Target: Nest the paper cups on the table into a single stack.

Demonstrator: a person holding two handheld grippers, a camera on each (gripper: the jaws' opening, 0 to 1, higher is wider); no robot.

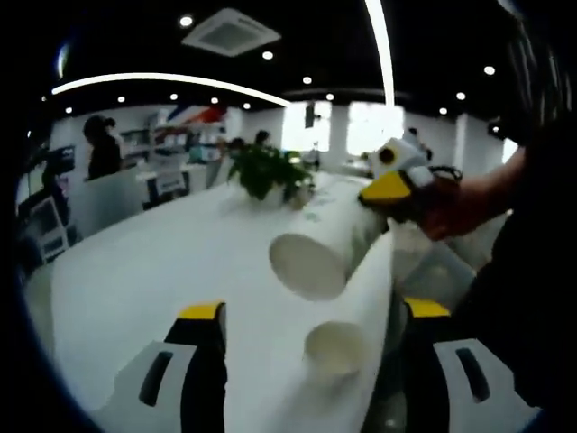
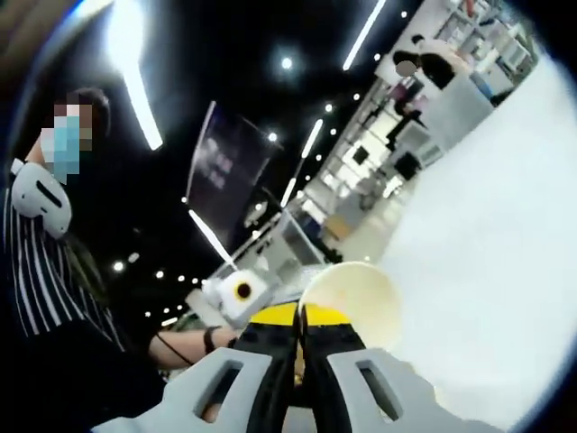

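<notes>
- Where the left gripper view looks over the white table (image 1: 162,262) toward a potted plant (image 1: 266,170), the left gripper (image 1: 311,361) stands wide open around a paper cup (image 1: 335,347); beyond it, the right gripper (image 1: 397,185) holds a second cup (image 1: 320,248) tilted.
- Right gripper view: jaws nearly closed on that cup's rim (image 2: 353,298), beside the table, under ceiling lights (image 2: 135,72).

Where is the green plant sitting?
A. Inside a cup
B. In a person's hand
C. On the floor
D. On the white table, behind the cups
D: the plant stands on the white table, farther back than the cup held up by the right gripper.
</notes>
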